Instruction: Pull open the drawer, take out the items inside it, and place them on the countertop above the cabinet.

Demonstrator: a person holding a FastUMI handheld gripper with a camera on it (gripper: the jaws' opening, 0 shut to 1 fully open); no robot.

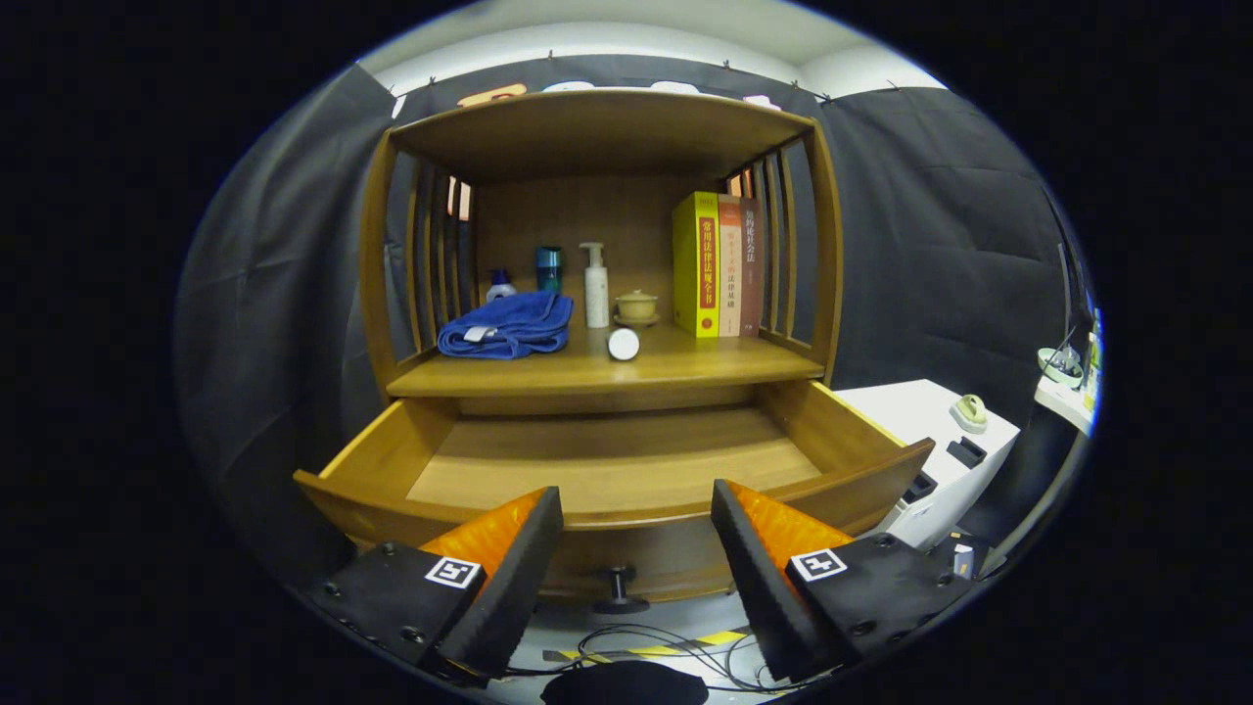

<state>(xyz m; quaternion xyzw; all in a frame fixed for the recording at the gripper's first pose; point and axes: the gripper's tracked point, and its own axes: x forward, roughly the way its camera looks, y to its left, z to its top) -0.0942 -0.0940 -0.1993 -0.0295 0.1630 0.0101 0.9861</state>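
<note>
We see the hand-held gripper [636, 548] spread wide, its two fingers [509, 578] well apart and holding nothing, touching nothing. Between and just beyond the fingers stands the wooden drawer [607, 460], pulled fully out of the cabinet [597, 127], its floor bare as far as we can see. Its front panel crosses just ahead of the fingertips, and a dark knob [618, 587] hangs from that panel in the gap between the fingers. Above the drawer lies the countertop [705, 367], where things already rest: a folded blue towel [509, 326] on one side, a small blue-capped bottle [500, 285] and a teal canister [548, 268] behind it, a white pump bottle [595, 286] upright near the middle, a round white jar [623, 344] lying near the front edge, a small lidded cup [636, 305] on a saucer, and three books [718, 266] standing upright against the slatted side. Beside the cabinet sits a white unit [940, 441]. Cables [656, 646] lie on the floor below the fingers.
</note>
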